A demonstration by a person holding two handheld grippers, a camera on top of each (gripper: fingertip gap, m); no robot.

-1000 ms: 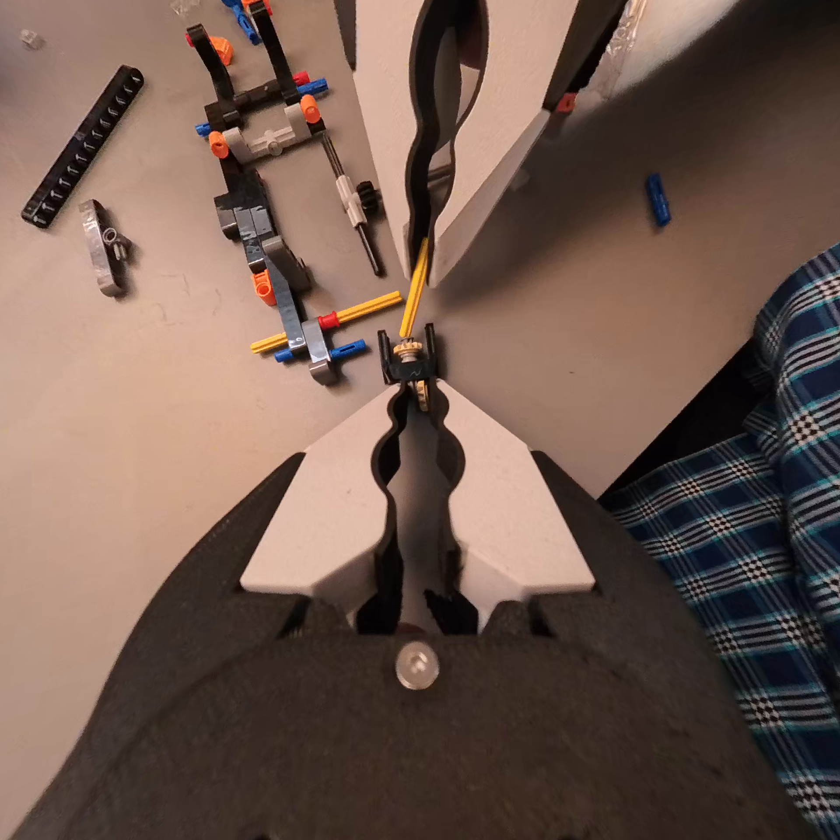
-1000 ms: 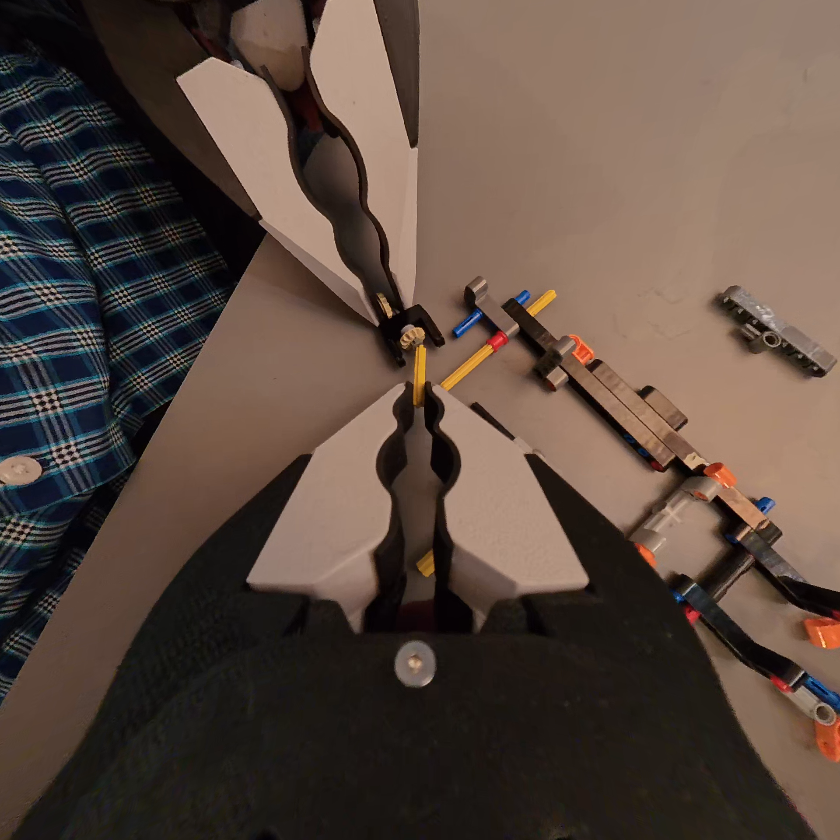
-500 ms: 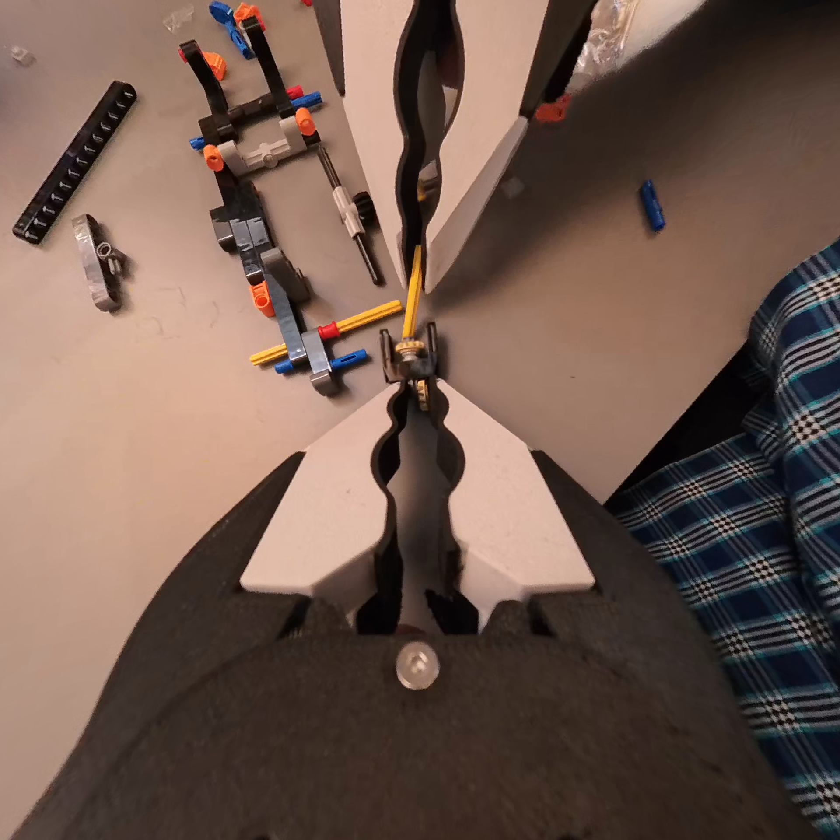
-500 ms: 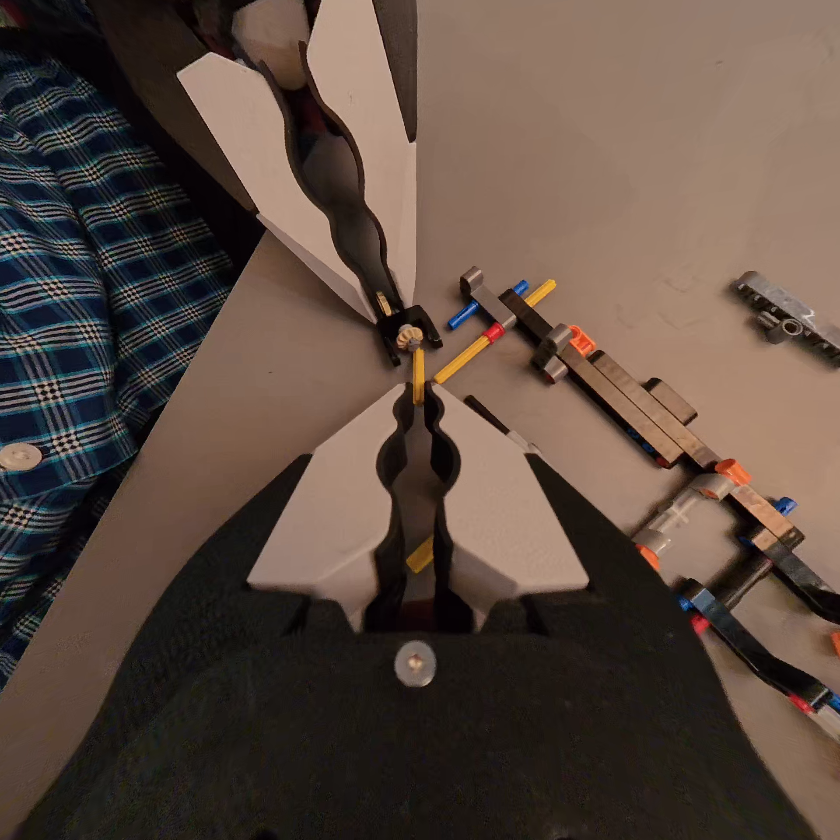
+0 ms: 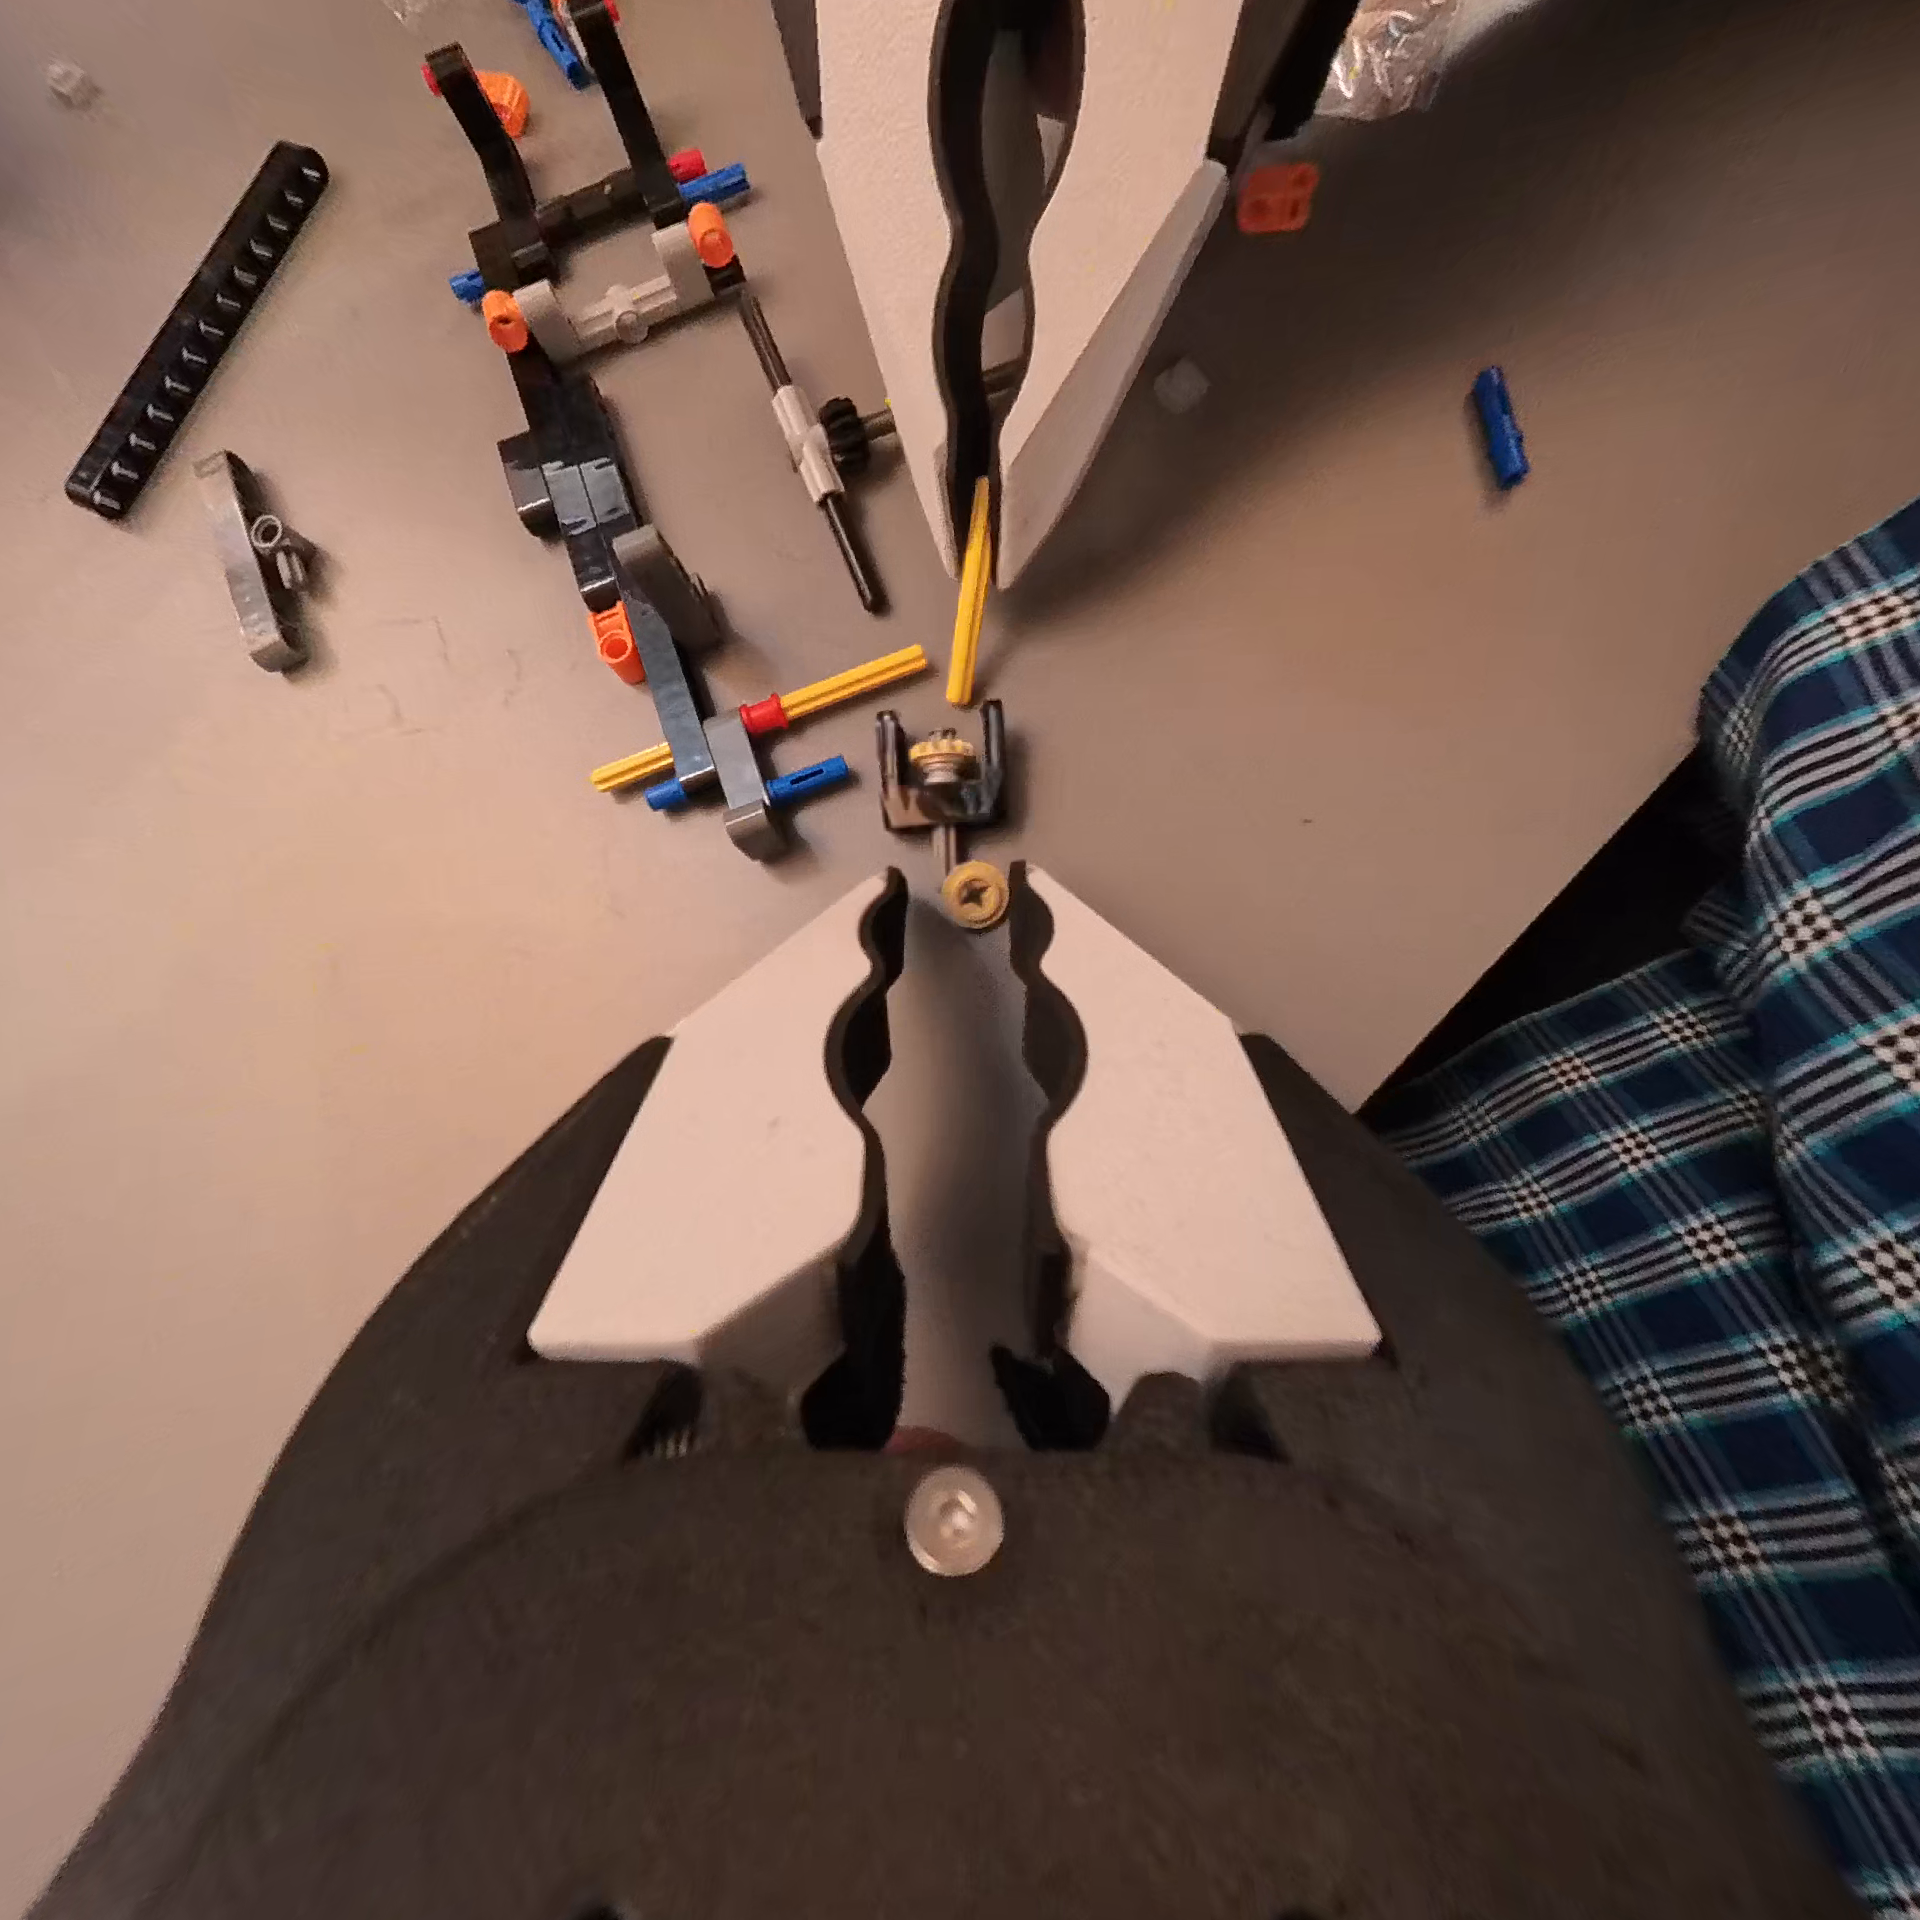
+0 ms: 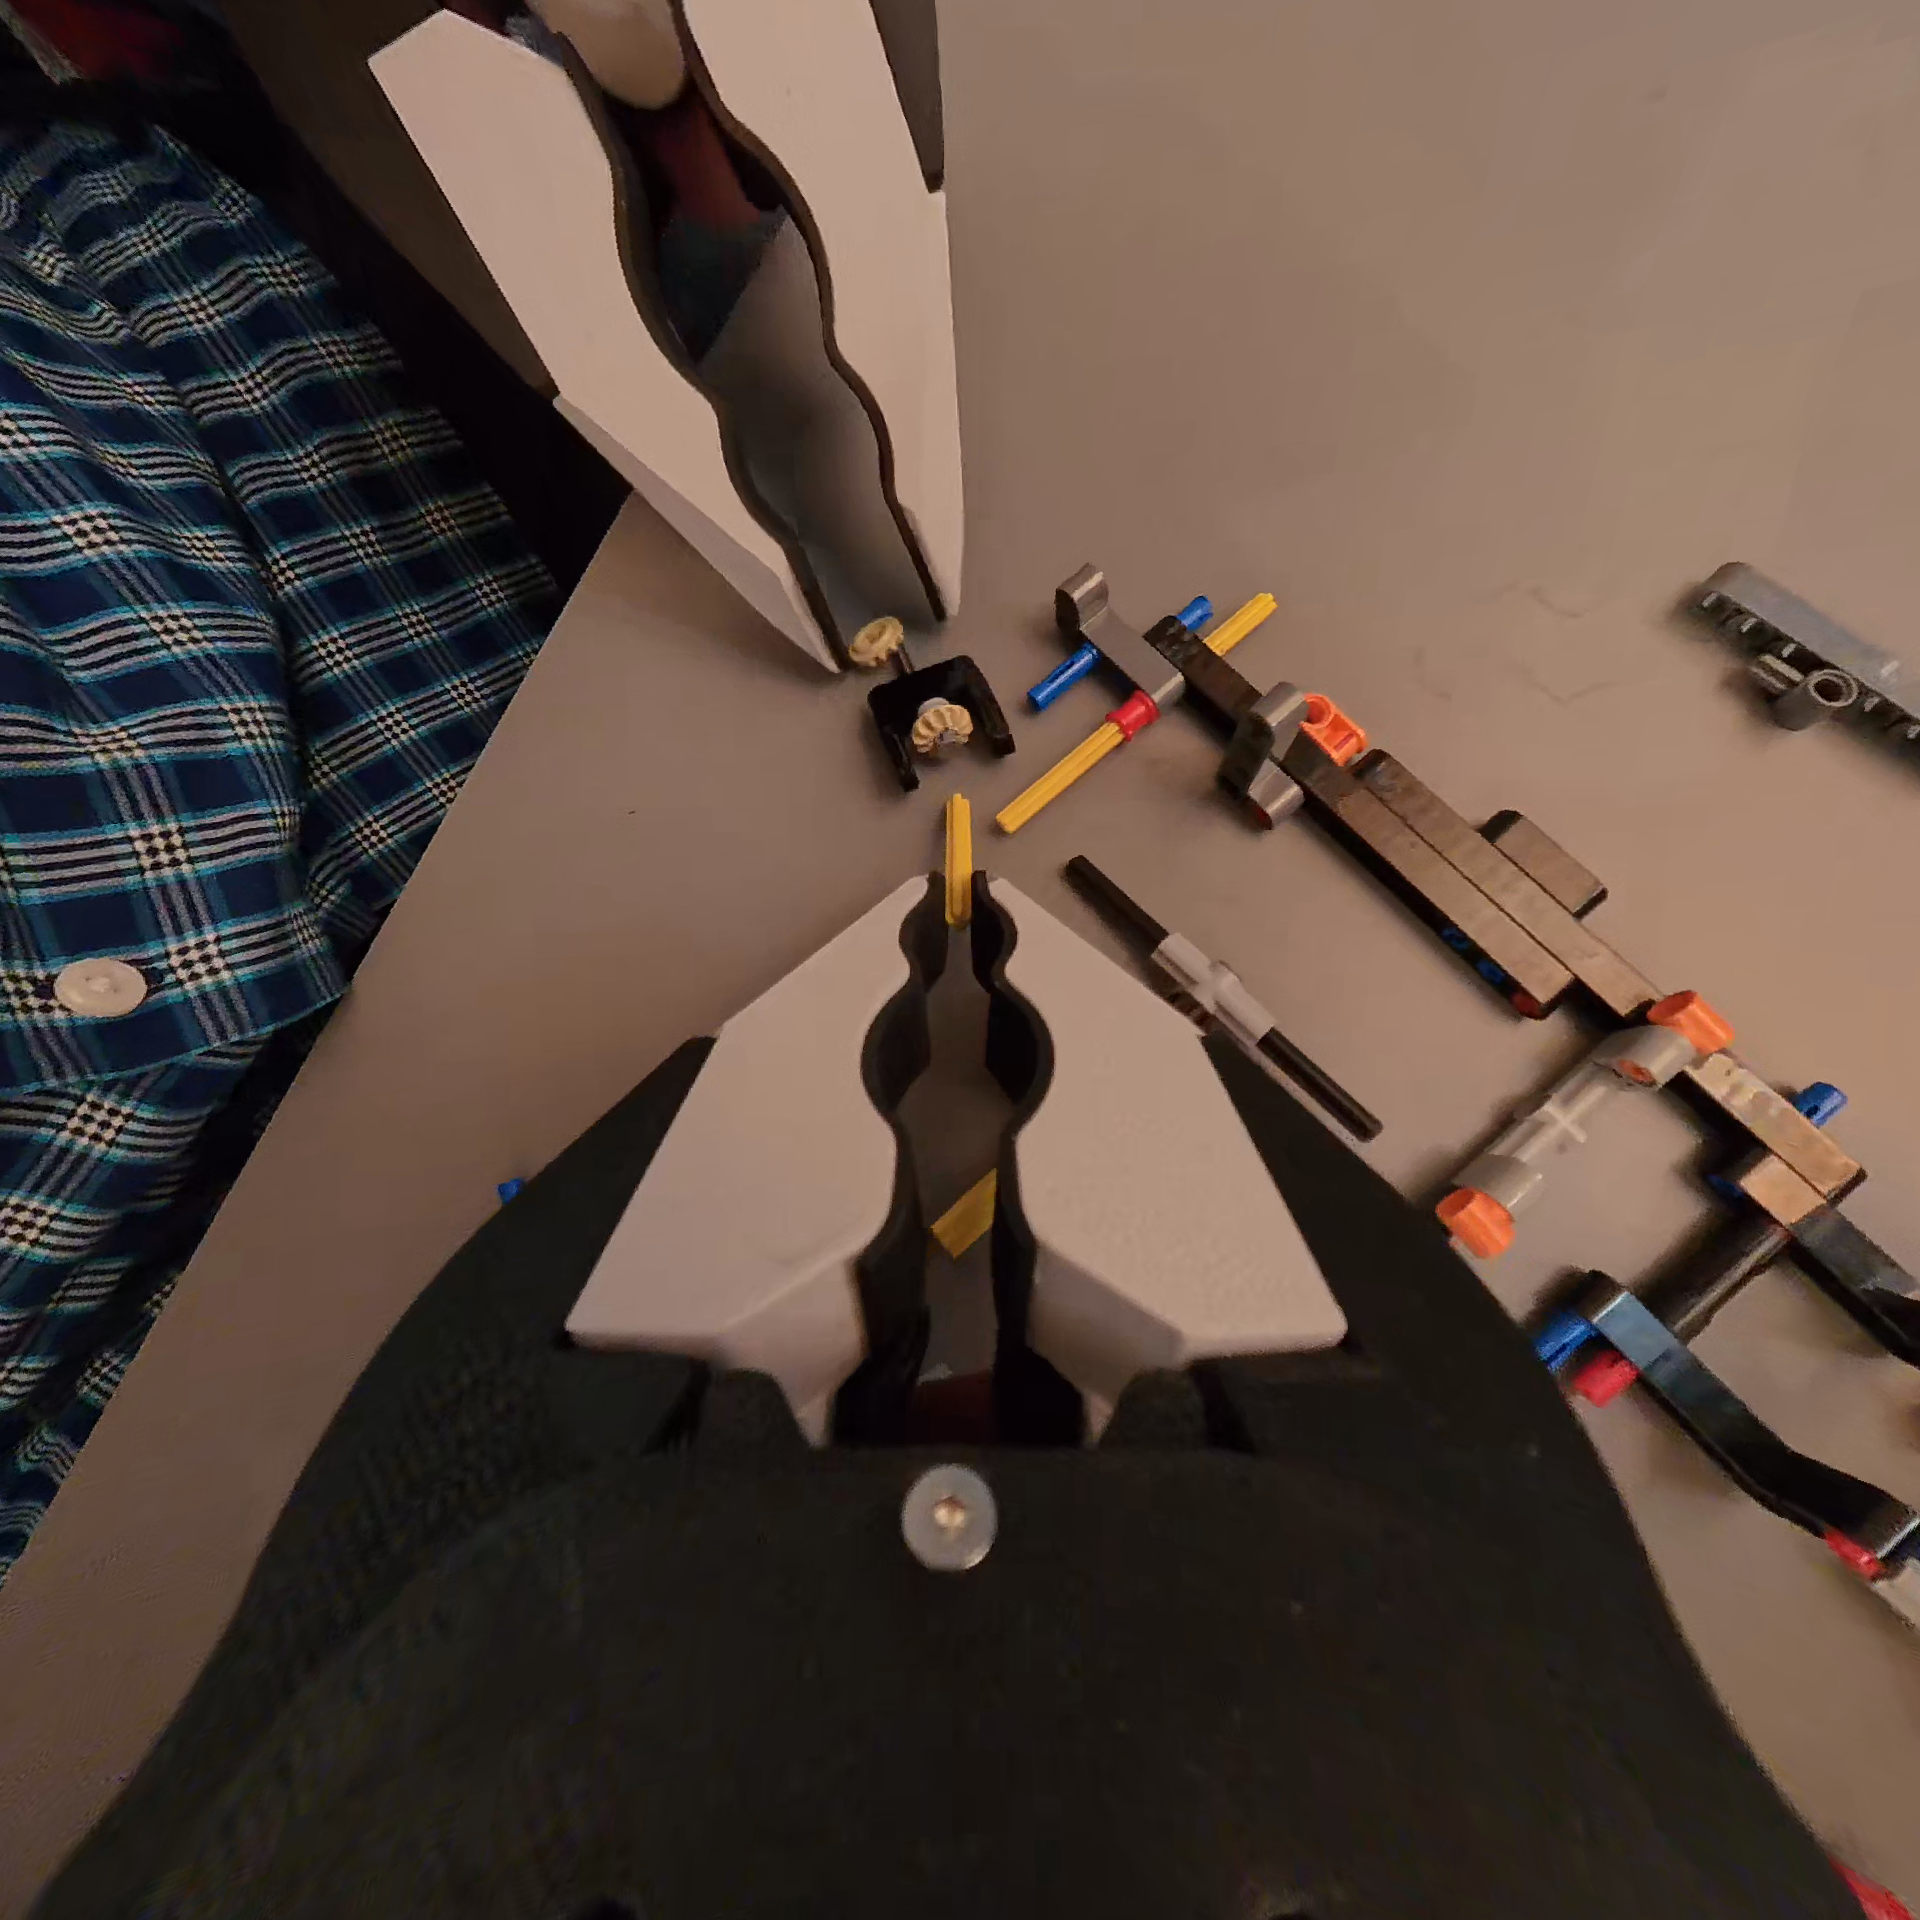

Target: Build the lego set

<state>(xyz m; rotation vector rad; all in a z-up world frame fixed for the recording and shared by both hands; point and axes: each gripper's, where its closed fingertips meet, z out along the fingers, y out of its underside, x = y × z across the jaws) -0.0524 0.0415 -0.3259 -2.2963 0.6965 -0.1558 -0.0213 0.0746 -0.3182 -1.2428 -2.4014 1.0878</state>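
Note:
A small black U-shaped bracket (image 5: 940, 812) with a tan gear inside it and a second tan gear (image 5: 975, 896) on its short axle lies on the table near the front edge. My left gripper (image 5: 961, 883) is open, its tips on either side of that outer gear without clamping it; it also shows in the right wrist view (image 6: 888, 629). My right gripper (image 6: 958, 883) is shut on a yellow axle (image 6: 957, 862), whose tip points at the bracket (image 6: 896, 707) with a small gap. The right gripper (image 5: 971, 561) faces the left one.
A long black, grey and orange chassis assembly (image 5: 582, 457) (image 6: 1455, 883) lies beside the bracket. Loose parts: a black beam (image 5: 197, 327), a grey beam (image 5: 255, 561), a black axle (image 6: 1216, 987), a blue pin (image 5: 1496, 426), an orange piece (image 5: 1276, 197). A person's plaid shirt (image 6: 208, 623) is at the table edge. My right fingertips sit around 5 cm from my left ones. From either gripper's tips it is about 15 cm to the grey beam (image 5: 255, 561). It turns up in the right wrist view (image 6: 1846, 655) as well.
My left gripper has opened and let go of the bracket, which now rests on the table. The yellow axle has drawn back from the bracket's gear, leaving a gap.

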